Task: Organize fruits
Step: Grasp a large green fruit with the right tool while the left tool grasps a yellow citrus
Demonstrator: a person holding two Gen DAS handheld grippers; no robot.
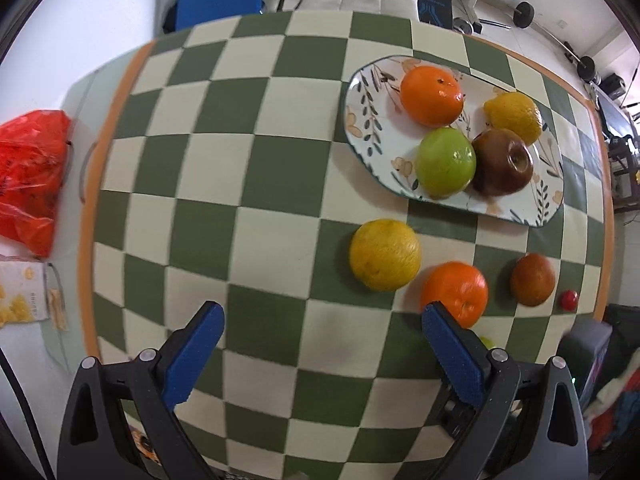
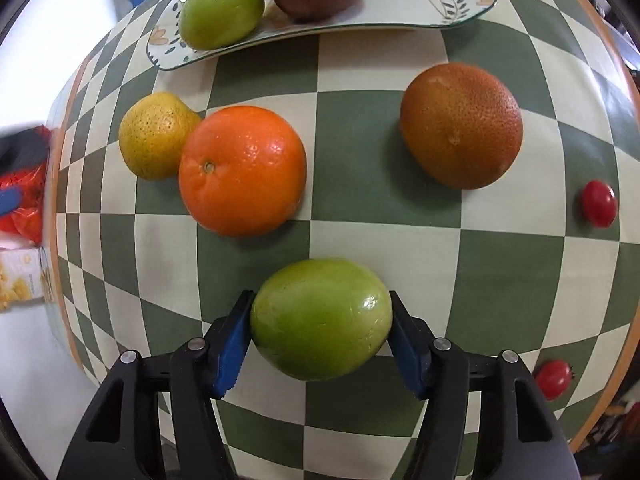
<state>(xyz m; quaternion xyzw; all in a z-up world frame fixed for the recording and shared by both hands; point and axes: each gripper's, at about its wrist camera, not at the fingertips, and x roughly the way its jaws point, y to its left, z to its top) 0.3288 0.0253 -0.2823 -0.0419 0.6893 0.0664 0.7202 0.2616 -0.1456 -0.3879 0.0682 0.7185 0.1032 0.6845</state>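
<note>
The right gripper (image 2: 320, 332) is clamped on a green apple (image 2: 320, 318), its long axis spanning the pads, low over the cloth (image 2: 380, 272). The plate (image 2: 440, 4) lies far ahead (already crowded). The left gripper (image 1: 320, 332) hangs empty, jaws apart, near the lemon (image 1: 385, 254).

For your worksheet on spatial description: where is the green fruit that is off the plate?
In the right wrist view, bottom centre: the green fruit sits between the right tongs, nearest the orange.

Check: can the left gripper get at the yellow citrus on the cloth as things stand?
Probably yes. The left gripper is open and empty, the yellow citrus lies just ahead, slightly right, with bare cloth between; the orange crowds its right side.
</note>
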